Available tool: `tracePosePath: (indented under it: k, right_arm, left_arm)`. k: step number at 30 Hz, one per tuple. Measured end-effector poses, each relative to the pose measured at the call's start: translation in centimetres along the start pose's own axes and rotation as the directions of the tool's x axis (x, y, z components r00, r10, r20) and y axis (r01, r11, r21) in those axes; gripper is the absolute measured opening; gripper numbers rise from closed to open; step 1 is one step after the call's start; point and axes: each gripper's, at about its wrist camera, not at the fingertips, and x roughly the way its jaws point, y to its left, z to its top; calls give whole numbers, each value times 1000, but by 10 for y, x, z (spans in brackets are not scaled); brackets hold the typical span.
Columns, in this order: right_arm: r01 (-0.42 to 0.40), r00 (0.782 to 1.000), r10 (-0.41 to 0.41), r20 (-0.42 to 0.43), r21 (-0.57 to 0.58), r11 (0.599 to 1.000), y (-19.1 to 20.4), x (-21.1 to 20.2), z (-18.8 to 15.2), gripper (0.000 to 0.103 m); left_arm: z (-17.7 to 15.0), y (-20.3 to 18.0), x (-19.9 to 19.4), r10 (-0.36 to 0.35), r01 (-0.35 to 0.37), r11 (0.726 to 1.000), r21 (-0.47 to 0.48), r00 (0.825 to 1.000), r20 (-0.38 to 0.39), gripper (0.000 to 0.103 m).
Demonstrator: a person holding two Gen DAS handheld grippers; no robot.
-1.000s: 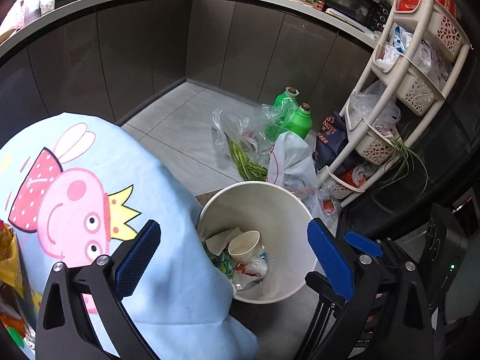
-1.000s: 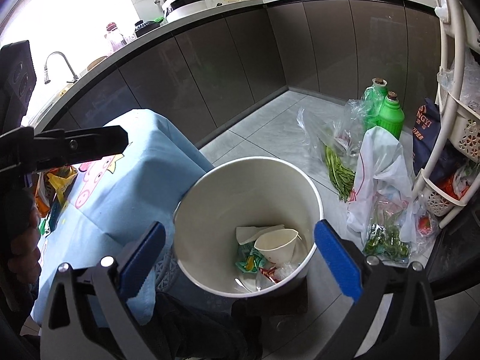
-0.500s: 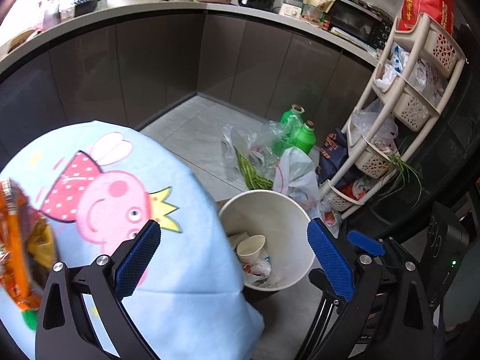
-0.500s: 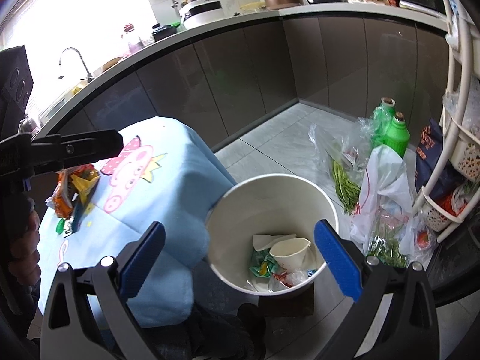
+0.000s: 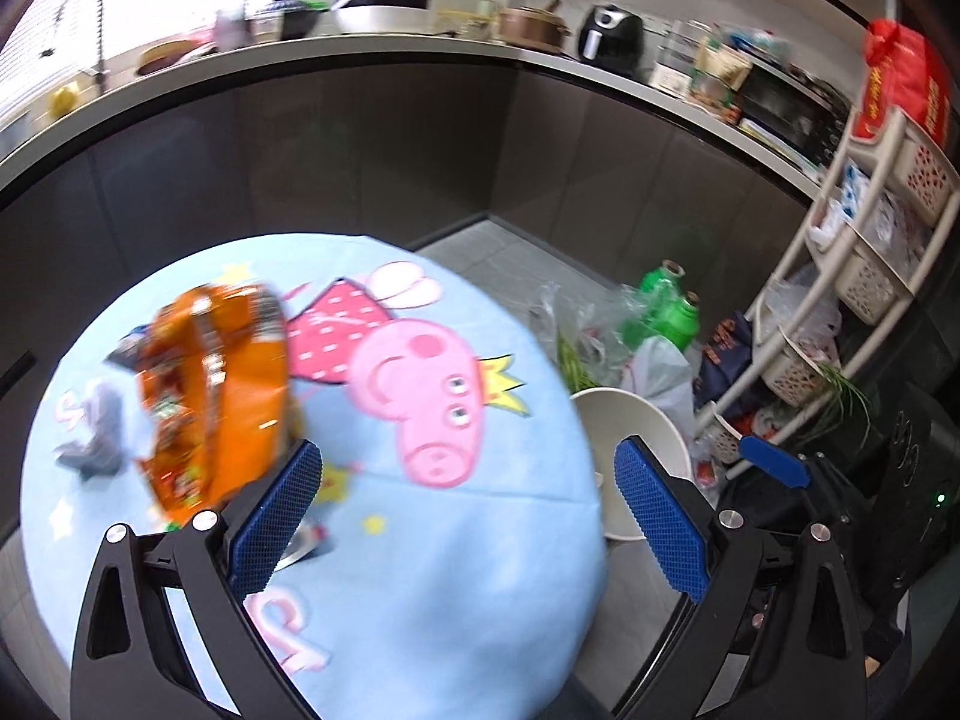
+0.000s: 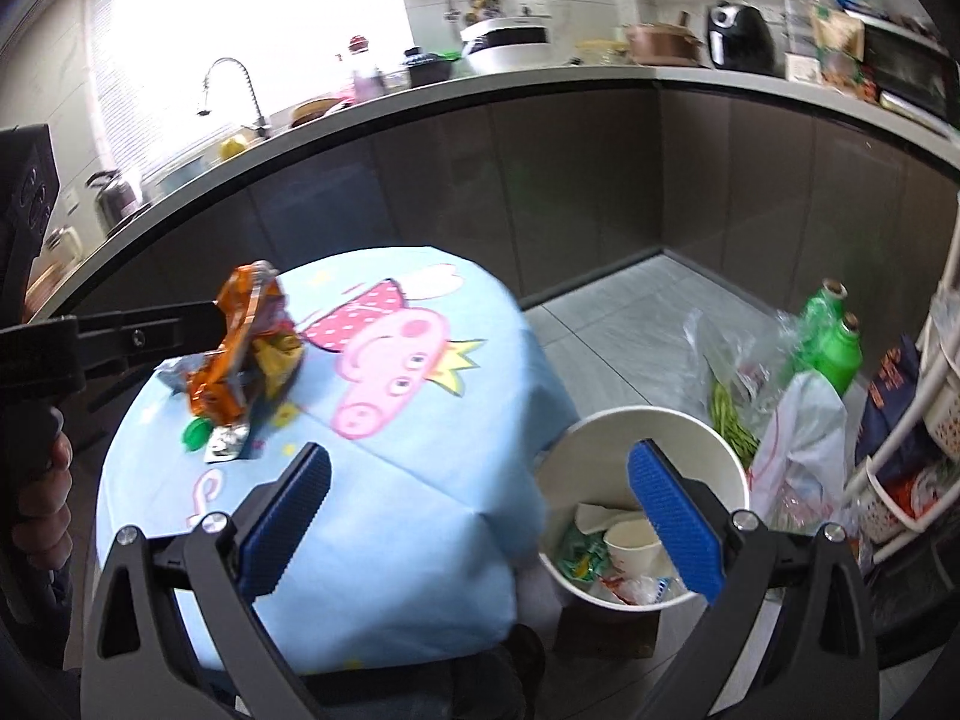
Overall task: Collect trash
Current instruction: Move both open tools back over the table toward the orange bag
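A crumpled orange snack bag (image 5: 216, 396) lies on the round table's light-blue cartoon-pig cloth (image 5: 468, 588), with a grey wrapper (image 5: 96, 438) to its left. My left gripper (image 5: 468, 516) hovers open over the cloth, just right of the bag, nothing between its blue pads. From the right wrist view the orange bag (image 6: 240, 360) has a green cap (image 6: 195, 435) and a silver wrapper (image 6: 228, 444) in front of it. My right gripper (image 6: 480, 516) is open and empty above the table edge and the white bin (image 6: 636, 414), which holds a paper cup (image 6: 630, 543) and wrappers.
On the floor behind the bin stand two green bottles (image 6: 837, 348) and plastic bags with green beans (image 6: 732, 414). A white basket rack (image 5: 840, 276) fills the right side. Dark cabinets under a cluttered counter curve round behind the table. A hand (image 6: 42, 480) holds the left gripper.
Both views have swung up and left from the bin to the tabletop. The orange bag, cap and wrappers have come into view. Both grippers have stayed open.
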Motion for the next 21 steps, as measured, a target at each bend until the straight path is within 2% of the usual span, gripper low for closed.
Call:
tracePosePath:
  k: [6, 16, 21]
  right_arm:
    - [-31, 1000, 31, -6, -73, 997, 41, 0, 9, 100]
    - [-90, 996, 84, -43, -177, 980, 98, 10, 14, 100]
    - [-138, 989, 126, -72, -206, 969, 126, 19, 13, 100]
  left_arm:
    - [-16, 41, -27, 49, -47, 996, -81, 999, 20, 94]
    - [-38, 96, -50, 101, -95, 979, -181, 995, 24, 94]
    - [-53, 129, -56, 171, -164, 962, -218, 985, 13, 94]
